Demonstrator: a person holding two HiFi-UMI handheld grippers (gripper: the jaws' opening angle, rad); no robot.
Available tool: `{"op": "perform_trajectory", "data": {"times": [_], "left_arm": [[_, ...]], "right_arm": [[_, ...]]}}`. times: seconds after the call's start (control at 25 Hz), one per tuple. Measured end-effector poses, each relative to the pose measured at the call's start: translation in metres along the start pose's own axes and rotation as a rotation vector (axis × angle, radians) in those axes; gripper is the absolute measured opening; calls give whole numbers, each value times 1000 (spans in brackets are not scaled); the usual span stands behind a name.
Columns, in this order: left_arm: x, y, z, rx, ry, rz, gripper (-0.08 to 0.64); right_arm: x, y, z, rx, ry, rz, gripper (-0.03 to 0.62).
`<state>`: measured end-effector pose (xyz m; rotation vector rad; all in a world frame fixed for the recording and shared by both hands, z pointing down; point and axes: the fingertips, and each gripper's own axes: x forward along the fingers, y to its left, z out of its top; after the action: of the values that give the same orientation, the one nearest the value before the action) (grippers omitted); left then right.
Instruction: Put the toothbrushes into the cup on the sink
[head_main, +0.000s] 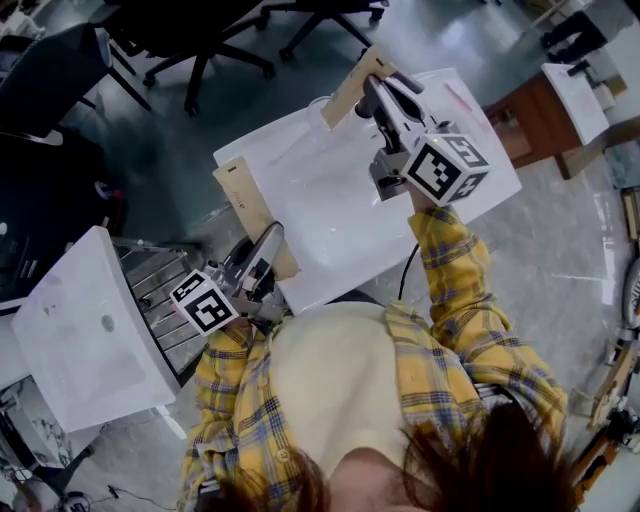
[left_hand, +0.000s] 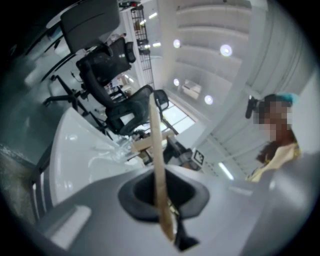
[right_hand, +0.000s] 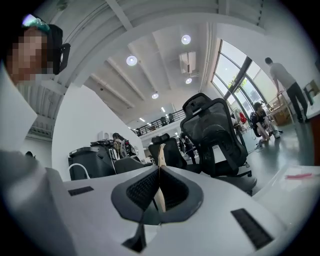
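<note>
Sleeves (head_main: 452, 250), left tool (head_main: 270, 238), right tool (head_main: 373, 88) with toothbrushes (head_main: 240, 200), chairs (head_main: 200, 45)

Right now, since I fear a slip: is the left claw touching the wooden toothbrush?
Touching. The left gripper view shows the left claw shut on the wooden toothbrush, the handle pinched between its pads and sticking out ahead.

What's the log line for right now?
left hand-held gripper: shut on left toothbrush | right hand-held gripper: shut on right toothbrush

Sink (head_main: 320, 200) ahead, left gripper (head_main: 268, 238) at near edge, right gripper (head_main: 383, 90) over far side, toothbrush (head_main: 245, 205) in each
</note>
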<state>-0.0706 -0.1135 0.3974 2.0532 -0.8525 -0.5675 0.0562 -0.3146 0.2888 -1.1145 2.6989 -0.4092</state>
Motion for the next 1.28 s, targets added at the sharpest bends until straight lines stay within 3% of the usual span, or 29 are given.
{"op": "perform_trajectory", "data": {"times": [0.56, 1.0, 1.28], "left_arm": [[1, -4, 3, -13, 3, -18, 8], [2, -4, 1, -11, 17, -28, 9], [2, -7, 1, -10, 38, -49, 8]], "right_arm": [[4, -32, -60, 39, 94, -121, 15], [3, -41, -77, 40, 194, -157, 18], [-11, -32, -75, 63, 199, -166, 18]]}}
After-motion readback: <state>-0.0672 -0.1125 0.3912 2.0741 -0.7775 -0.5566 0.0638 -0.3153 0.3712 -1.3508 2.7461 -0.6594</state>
